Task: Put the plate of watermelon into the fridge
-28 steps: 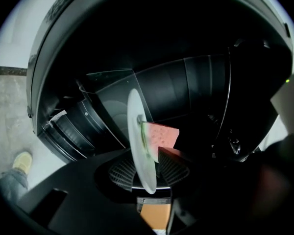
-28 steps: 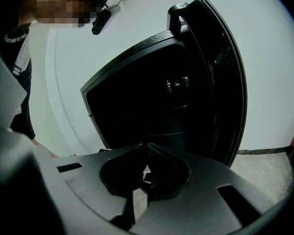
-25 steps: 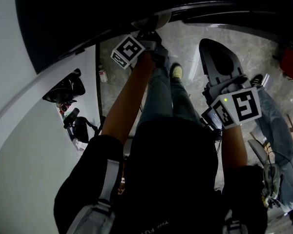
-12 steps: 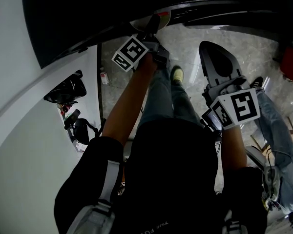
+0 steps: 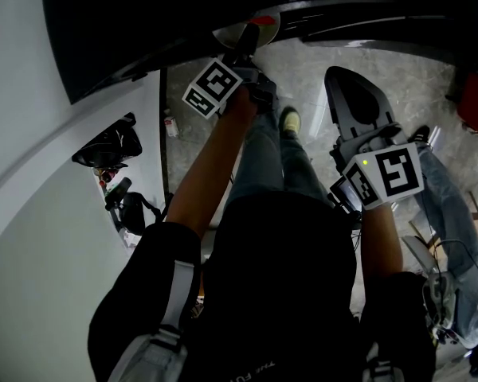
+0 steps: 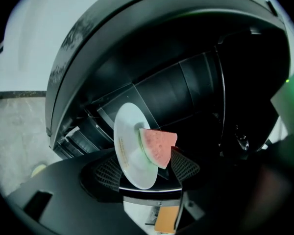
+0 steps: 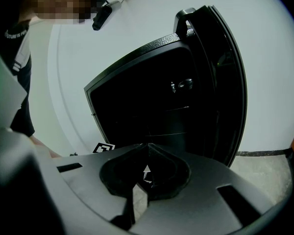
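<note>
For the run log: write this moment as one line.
left gripper: jaws just opening, plate with watermelon between them | right gripper: shut, empty | fridge: open

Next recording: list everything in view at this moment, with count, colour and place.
plate: one, white, between the left gripper's jaws, before the fridge's dark interior
watermelon slice: one, pink, green rind, on the plate
fridge: one, black, door open, ahead of both grippers
floor: grey stone, underfoot
bystander's legs: blue jeans, head view's right
shoe: one, yellow-green, wearer's, on floor
left gripper: jaws have just been opening, apart, not pressing the plate
right gripper: shut, empty, pointing at fridge
</note>
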`<state>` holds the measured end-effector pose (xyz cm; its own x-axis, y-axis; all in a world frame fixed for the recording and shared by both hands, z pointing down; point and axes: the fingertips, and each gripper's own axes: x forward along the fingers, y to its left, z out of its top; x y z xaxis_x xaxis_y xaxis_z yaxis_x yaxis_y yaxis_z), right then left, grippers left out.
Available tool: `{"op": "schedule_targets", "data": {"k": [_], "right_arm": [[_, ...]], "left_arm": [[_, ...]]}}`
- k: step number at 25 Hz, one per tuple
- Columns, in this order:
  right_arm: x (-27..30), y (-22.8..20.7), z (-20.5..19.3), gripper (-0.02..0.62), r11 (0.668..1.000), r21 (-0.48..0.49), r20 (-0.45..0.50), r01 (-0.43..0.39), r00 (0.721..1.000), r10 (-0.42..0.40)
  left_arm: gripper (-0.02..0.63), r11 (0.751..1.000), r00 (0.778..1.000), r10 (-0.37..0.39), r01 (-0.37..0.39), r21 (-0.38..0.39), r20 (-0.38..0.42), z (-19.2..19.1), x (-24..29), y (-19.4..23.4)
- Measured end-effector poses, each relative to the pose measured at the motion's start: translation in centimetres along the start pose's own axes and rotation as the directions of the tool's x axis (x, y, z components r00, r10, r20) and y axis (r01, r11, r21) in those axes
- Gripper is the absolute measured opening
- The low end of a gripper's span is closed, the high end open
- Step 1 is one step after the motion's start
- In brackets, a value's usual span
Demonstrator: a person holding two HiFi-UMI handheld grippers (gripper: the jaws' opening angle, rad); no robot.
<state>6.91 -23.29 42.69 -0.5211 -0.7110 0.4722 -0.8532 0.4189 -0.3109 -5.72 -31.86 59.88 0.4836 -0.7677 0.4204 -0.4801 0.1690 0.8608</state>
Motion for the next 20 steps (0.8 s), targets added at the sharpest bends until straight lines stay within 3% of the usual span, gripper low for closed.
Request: {"op": "schedule_targets", "data": {"k": [13,20], "right_arm": [[-0.4,0.2,0.0,0.011,1.0,-0.015,0.005,0.004,1.0,-0.004],[-0.7,0.4,0.2,0.011,1.0,-0.015,0.004,0.003,1.0,-0.003]], "left_arm": [[0.293,0.999,0.999,0.043,-0.043,-0.013,0.018,0.3,-0.3,1.5],[0.308,0.994,0.997,0.072,-0.072,0.081,0.009,0.3,0.1,1.8]]}}
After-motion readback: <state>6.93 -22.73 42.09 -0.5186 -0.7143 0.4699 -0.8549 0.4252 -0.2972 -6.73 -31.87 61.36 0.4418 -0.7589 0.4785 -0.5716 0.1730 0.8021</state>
